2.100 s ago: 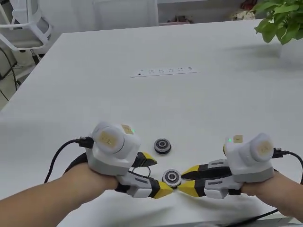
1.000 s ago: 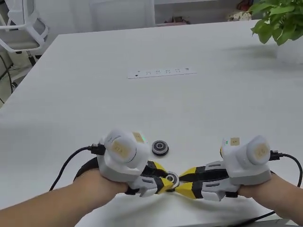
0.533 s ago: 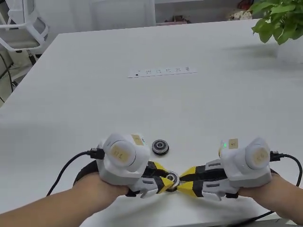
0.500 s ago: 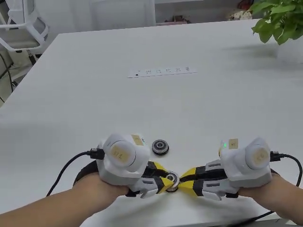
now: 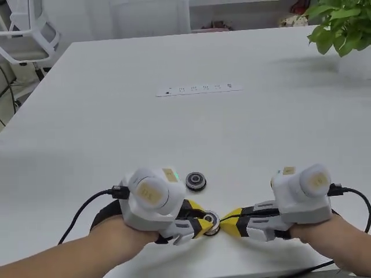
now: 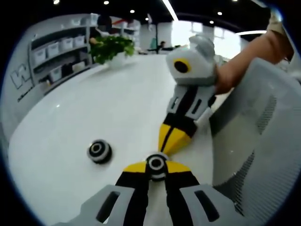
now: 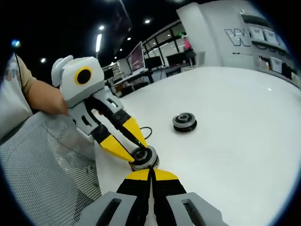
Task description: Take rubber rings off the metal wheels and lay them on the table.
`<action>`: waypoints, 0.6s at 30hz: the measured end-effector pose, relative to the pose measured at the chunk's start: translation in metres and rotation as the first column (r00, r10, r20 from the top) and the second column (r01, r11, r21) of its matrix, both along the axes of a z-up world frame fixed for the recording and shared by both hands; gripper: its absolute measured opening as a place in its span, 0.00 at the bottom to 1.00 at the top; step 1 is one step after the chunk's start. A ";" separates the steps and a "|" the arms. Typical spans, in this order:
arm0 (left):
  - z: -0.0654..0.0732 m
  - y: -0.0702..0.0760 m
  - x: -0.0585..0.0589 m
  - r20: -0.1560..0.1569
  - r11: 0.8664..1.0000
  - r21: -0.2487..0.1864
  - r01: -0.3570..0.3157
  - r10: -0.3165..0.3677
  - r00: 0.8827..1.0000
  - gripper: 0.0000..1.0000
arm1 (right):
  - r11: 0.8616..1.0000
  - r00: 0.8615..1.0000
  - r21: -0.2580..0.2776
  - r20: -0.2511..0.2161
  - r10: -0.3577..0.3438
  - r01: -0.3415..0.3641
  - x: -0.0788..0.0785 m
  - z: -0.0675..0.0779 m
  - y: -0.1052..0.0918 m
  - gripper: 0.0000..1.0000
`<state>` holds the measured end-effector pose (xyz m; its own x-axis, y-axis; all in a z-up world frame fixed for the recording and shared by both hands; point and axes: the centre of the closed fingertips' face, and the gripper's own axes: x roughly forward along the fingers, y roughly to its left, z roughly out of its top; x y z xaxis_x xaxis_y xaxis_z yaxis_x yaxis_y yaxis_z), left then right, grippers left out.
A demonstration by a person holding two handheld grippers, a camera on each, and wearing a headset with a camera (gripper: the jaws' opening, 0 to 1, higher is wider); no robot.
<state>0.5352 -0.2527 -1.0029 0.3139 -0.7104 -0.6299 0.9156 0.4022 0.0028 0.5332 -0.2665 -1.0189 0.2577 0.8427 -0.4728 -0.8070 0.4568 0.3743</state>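
A small metal wheel [image 5: 211, 219] with a black rubber ring sits near the table's front edge, and my left gripper [image 5: 206, 222] is shut on it from the left. In the left gripper view the wheel [image 6: 156, 162] lies between the yellow tips. My right gripper [image 5: 223, 225] comes from the right with its jaws closed together at the wheel's rim, on the ring's edge. In the right gripper view my right gripper [image 7: 150, 172] touches the wheel [image 7: 143, 157]. A second wheel [image 5: 196, 180] [image 6: 99, 151] [image 7: 184, 121] lies flat on the table just beyond.
The white table [image 5: 174, 133] has a flush socket strip [image 5: 199, 88] at its middle. A green plant [image 5: 342, 26] stands at the far right corner and a chair [image 5: 29, 35] at the far left. A mesh chair back [image 6: 254, 141] is close behind the grippers.
The right gripper's jaws, slightly apart half a second ago, have closed at the wheel's rim. The left gripper has kept its hold on the wheel; the second wheel has not moved.
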 end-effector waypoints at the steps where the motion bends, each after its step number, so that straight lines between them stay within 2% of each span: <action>1: 0.000 0.000 0.000 0.001 1.000 0.001 0.000 0.000 1.000 0.12 | 1.000 1.000 0.007 -0.008 -0.006 0.006 0.000 0.000 -0.001 0.00; 11: 0.000 0.000 0.001 0.006 1.000 0.000 0.001 -0.001 1.000 0.12 | 0.999 0.999 0.031 -0.036 -0.032 0.033 0.002 0.001 -0.001 0.00; 18: 0.000 0.000 0.001 0.008 1.000 -0.001 0.000 0.000 1.000 0.12 | 0.996 0.995 0.067 -0.077 -0.055 0.060 0.003 0.004 -0.002 0.00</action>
<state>0.5362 -0.2526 -1.0029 0.3186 -0.7113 -0.6266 0.9157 0.4018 0.0093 0.5361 -0.2686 -1.0151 0.2727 0.8587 -0.4339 -0.7482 0.4728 0.4654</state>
